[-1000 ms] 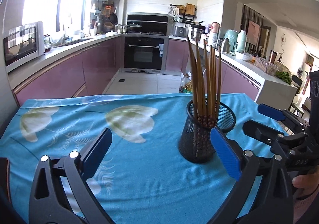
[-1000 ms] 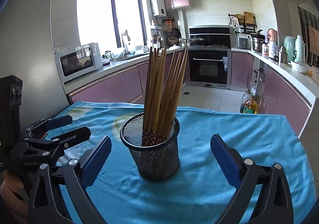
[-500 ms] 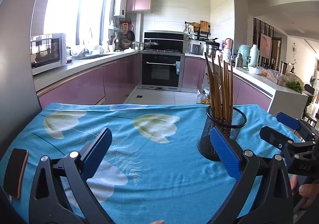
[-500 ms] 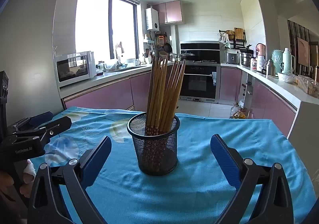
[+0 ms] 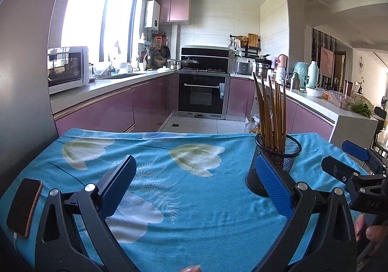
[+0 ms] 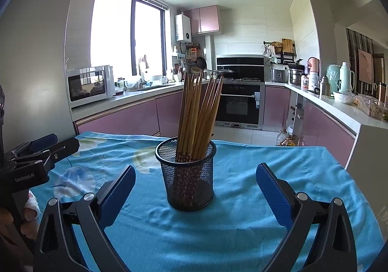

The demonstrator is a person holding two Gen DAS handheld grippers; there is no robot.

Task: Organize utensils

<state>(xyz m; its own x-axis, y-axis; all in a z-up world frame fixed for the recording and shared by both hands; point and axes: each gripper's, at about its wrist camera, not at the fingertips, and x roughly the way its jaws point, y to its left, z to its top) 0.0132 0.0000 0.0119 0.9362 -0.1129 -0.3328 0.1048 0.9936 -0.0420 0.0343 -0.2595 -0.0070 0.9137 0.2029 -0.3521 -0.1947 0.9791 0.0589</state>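
Your right hand-held gripper [image 6: 195, 188] hovers released, its jaws spread wide either side of the black mesh holder [image 6: 190, 176], which stands upright on the blue-clothed surface [image 6: 266, 211] full of wooden chopsticks [image 6: 197, 114]. Your left hand-held gripper [image 5: 194, 187] is also released, grasping nothing, beside a phone [image 5: 24, 206].

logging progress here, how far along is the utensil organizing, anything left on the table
Done, by the look of it: the chopsticks all stand bundled in the black mesh holder, upright on the blue tablecloth. In hand: nothing; the left tongs and right tongs are both open and empty. Left: no loose utensils show on the cloth. Only a phone lies at its left edge.
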